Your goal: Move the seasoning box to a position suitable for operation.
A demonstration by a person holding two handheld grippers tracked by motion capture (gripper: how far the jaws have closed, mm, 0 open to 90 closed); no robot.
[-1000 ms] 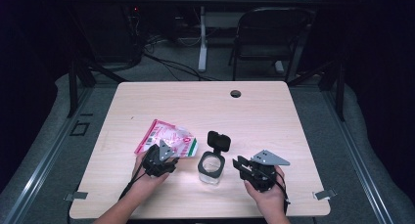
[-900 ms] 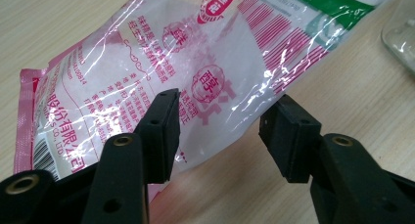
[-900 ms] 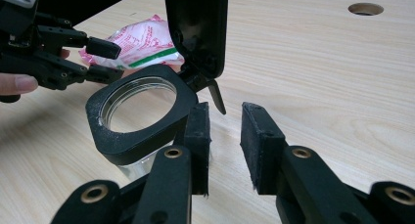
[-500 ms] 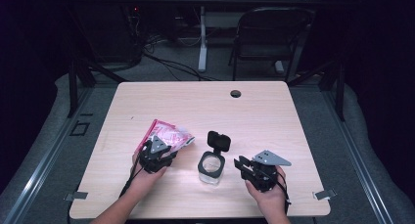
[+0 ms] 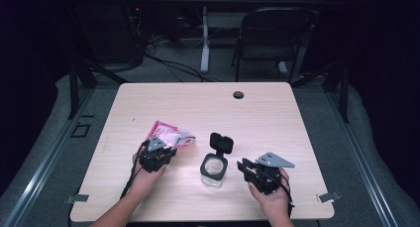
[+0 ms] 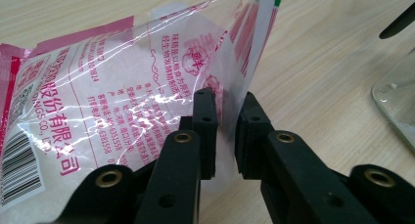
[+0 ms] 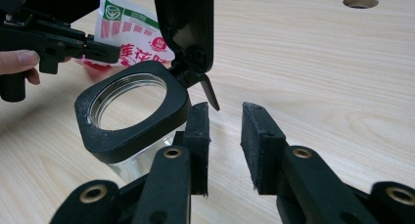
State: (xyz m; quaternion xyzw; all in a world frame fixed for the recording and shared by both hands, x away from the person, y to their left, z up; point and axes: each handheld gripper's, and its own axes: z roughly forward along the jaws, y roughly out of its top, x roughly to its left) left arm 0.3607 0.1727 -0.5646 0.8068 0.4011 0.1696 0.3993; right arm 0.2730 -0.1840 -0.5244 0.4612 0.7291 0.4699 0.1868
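Item one: the light wood-grain rectangular table point(image 5: 277, 113), which we see across the middle of the high view, with a small round dark cable hole point(image 5: 238, 94) near its far edge; the same hole sits at the upper right of the right gripper view.

Item two: the pink-and-white printed plastic pouch with a clear film panel point(image 5: 167, 136), lying left of centre in the high view. In the left gripper view we find it filling the upper left, red lettering and a barcode legible, one edge lifted off the table.

Item three: the left gripper point(image 5: 157, 156), black, held in the person's left hand point(image 5: 143, 177) at lower left of the high view. In its own view point(image 6: 224, 131) we note the jaws drawn narrow, pinching the raised edge of the pouch between them.

Item four: the clear glass jar with a black squared collar point(image 5: 214, 168), standing at lower centre of the high view, between the two grippers. Its black hinged lid point(image 5: 221, 142) stands open and upright behind the mouth. In the right gripper view we see the jar at left centre, mouth open, lid rising to the top of the frame.

Item five: the right gripper point(image 5: 250, 168), black with a grey three-cornered plate, held in the right hand point(image 5: 271, 199) at lower right of the high view. In its own view point(image 7: 225, 145) the jaws stand moderately apart with nothing between them, just beside the jar's collar.
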